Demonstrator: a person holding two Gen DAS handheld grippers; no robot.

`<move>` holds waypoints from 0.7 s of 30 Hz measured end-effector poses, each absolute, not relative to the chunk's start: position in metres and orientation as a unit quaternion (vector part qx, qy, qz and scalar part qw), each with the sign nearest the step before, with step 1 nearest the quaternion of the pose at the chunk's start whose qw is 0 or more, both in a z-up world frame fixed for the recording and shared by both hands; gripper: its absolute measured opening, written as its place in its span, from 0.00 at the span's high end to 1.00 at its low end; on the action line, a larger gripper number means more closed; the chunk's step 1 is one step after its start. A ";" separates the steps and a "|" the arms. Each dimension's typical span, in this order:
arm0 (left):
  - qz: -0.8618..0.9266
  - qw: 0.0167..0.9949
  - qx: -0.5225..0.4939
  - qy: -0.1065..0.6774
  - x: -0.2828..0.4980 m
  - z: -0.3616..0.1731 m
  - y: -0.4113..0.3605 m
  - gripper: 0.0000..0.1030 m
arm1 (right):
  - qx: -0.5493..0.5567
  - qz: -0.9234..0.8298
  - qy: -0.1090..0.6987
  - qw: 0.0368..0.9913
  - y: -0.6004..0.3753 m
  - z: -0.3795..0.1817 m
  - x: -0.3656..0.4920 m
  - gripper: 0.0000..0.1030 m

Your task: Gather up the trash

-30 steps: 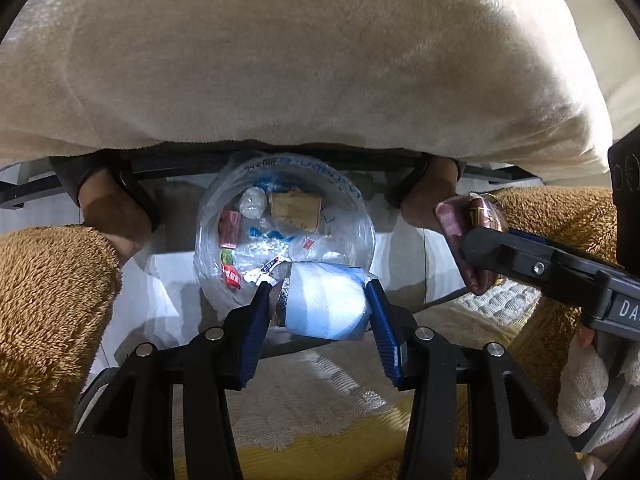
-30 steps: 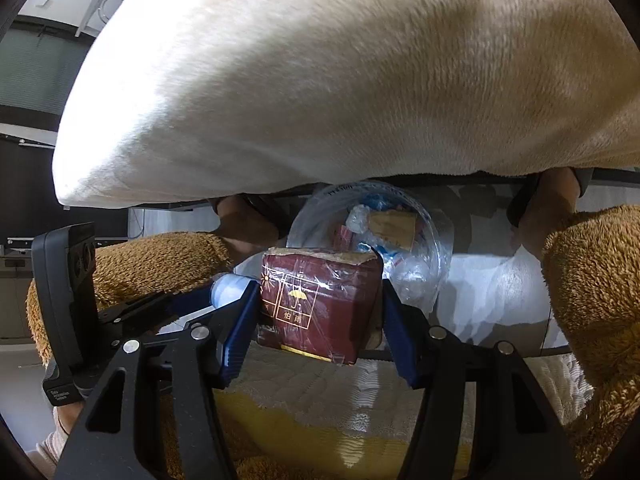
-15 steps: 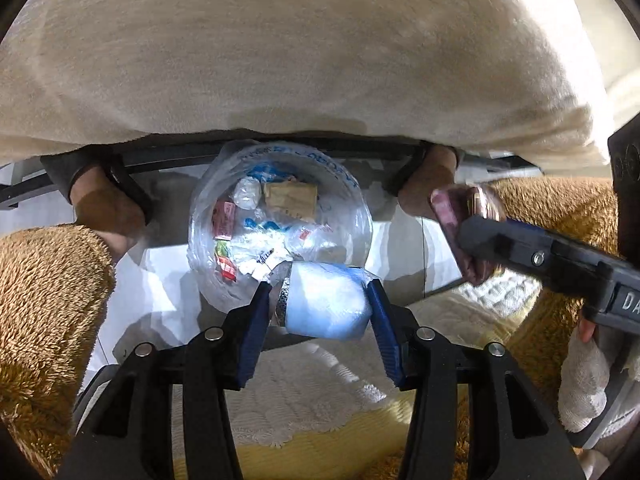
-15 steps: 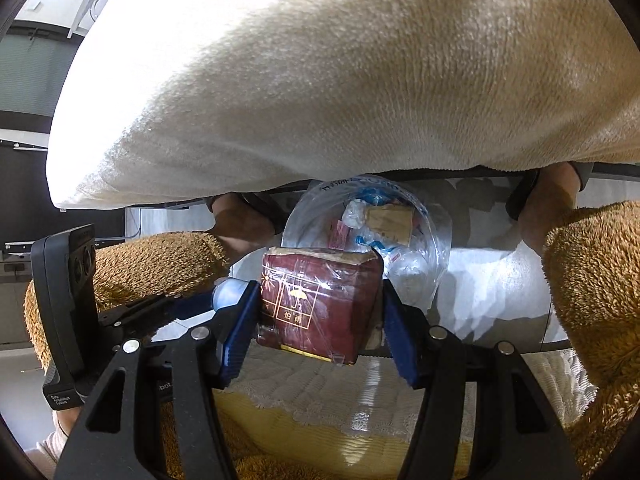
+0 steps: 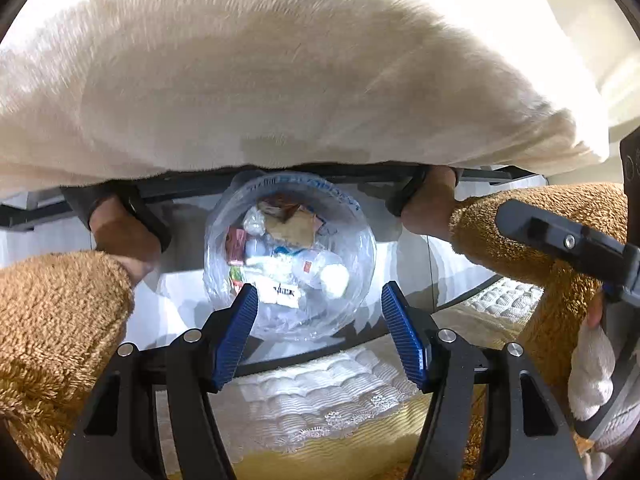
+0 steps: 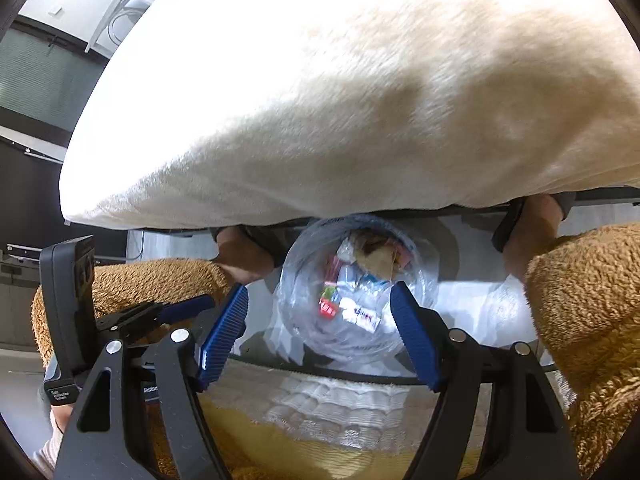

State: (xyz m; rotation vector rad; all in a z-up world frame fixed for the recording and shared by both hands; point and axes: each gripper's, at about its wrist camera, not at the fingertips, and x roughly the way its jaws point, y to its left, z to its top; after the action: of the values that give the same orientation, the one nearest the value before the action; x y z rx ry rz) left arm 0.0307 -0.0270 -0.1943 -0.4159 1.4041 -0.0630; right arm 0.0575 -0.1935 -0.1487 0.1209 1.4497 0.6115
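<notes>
Quilted white-and-yellow bedding [image 5: 320,396] fills the near foreground. Left gripper [image 5: 316,336] and right gripper [image 6: 318,334]: jaws have just been opening, now spread, nothing between them. Below and beyond, clear plastic trash bag [image 5: 356,280] lies open on pale floor, holding mixed wrappers and paper. Step: drop-off apparently done; next move calls for locating remaining trash. Cream fleece garment [image 5: 280,80] blocks the upper view; bag contents hard to identify individually.
</notes>
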 end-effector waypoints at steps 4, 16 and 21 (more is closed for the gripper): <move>-0.034 0.768 -0.187 0.611 0.025 -0.179 -0.027 0.39 | 0.057 0.286 0.621 0.727 -0.202 -0.135 0.052 0.29; -0.071 0.880 -0.186 0.431 -0.012 -0.092 -0.018 0.39 | 0.018 0.300 0.463 0.834 -0.236 -0.050 0.013 0.29; -0.075 0.911 -0.172 0.367 -0.029 -0.051 -0.025 0.39 | 0.015 0.300 0.410 0.861 -0.254 -0.008 -0.007 0.29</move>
State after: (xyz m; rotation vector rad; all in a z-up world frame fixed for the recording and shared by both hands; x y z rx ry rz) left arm -0.0287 -0.0254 -0.0509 -0.3554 0.7568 -0.1556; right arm -0.0066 -0.2535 -0.0081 0.0321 0.8606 0.6303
